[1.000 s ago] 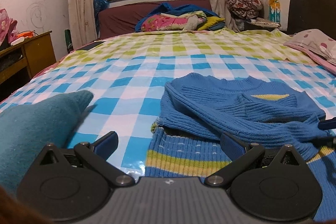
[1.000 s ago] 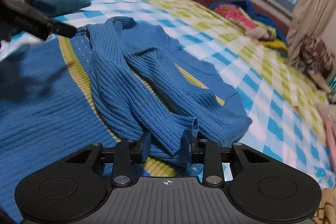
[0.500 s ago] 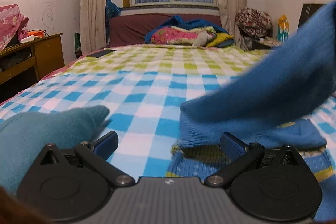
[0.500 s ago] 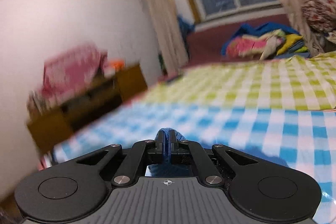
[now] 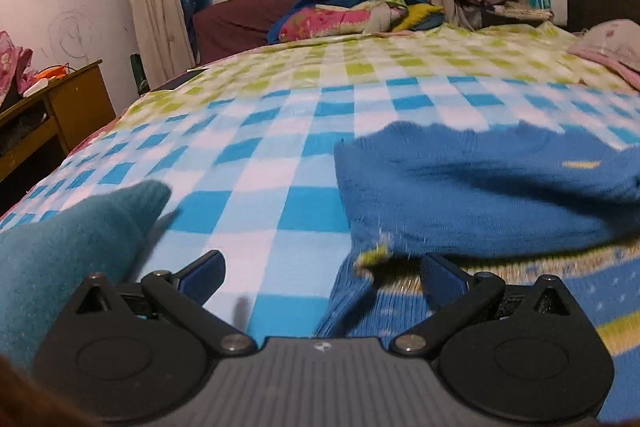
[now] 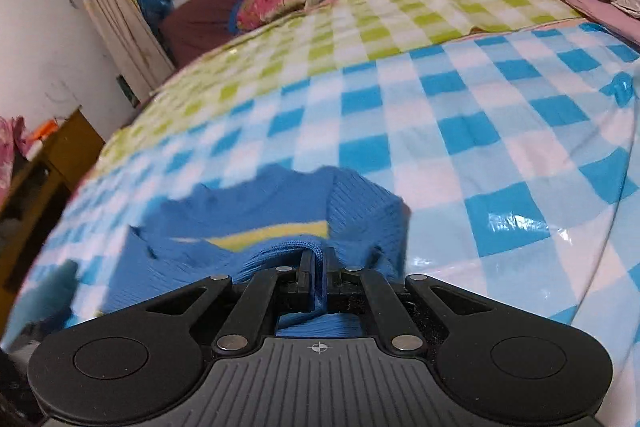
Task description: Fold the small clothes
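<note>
Right gripper (image 6: 318,269), jaws pinched together on a fold of the blue sweater (image 6: 256,223), low at 6 o'clock in the right wrist view. Sweater spread over the blue-checked sheet (image 6: 460,131), yellow stripe (image 6: 268,237) showing just past the fingers. Left gripper (image 5: 320,273) with jaws wide apart, holding nothing, right fingertip (image 5: 440,275) close over the striped hem (image 5: 560,283) toward 5 o'clock. Folded blue sweater (image 5: 472,187) at 3 o'clock, blurred. Teal cloth (image 5: 68,239) at 9 o'clock, beside the left finger.
</note>
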`<state>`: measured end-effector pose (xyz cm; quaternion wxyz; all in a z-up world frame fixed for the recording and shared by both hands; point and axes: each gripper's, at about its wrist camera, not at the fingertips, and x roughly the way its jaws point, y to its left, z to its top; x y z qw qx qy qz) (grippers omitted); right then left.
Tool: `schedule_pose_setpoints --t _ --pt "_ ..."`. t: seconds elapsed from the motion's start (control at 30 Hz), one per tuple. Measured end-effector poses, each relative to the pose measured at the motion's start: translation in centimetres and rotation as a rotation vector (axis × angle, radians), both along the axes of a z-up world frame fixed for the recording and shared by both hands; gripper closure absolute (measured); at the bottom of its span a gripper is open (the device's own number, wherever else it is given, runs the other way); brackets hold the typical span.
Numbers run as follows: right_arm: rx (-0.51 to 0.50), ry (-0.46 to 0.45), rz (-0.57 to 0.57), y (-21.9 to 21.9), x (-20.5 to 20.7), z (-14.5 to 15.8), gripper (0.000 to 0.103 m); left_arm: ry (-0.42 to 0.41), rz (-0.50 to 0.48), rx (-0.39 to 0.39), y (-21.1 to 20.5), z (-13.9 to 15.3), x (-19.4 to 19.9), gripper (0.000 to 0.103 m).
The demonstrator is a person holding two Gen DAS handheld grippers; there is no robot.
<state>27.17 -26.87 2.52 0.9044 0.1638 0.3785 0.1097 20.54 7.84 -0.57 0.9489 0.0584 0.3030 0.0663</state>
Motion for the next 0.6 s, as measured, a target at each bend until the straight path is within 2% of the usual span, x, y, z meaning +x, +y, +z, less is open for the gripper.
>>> schedule_pose_setpoints --t 0.03,0.1,0.13,0.27,0.4,0.47,0.53,0.6 --pt "-0.024 -0.008 -0.002 0.2 0.1 -0.1 0.101 -0.008 0.000 0.004 0.1 0.1 -0.2 0.000" --pt "-0.057 -0.016 -0.022 0.0 0.1 -0.1 0.092 -0.020 0.002 0.004 0.2 0.5 -0.5 0.000" --pt "-0.083 -0.029 -0.044 0.2 0.0 0.0 0.091 -0.023 0.004 0.000 0.2 0.7 -0.6 0.000" --pt "-0.191 -0.127 -0.080 1.3 -0.9 1.5 0.085 -0.031 -0.005 0.009 0.1 1.1 -0.6 0.000" --pt "-0.227 -0.224 0.044 3.7 -2.5 2.6 0.083 -0.046 -0.010 0.006 -0.2 1.5 -0.1 0.000" --pt "-0.234 -0.227 0.141 5.3 -2.6 2.2 0.081 -0.051 -0.020 -0.009 -0.6 1.7 0.5 0.000" --pt "-0.250 -0.179 0.190 6.4 -1.7 1.2 0.081 -0.048 -0.043 -0.010 -1.1 1.7 1.3 0.000" --pt "-0.312 -0.152 0.146 6.7 -0.3 0.0 0.081 -0.031 -0.028 0.043 -1.6 1.1 2.5 0.000"
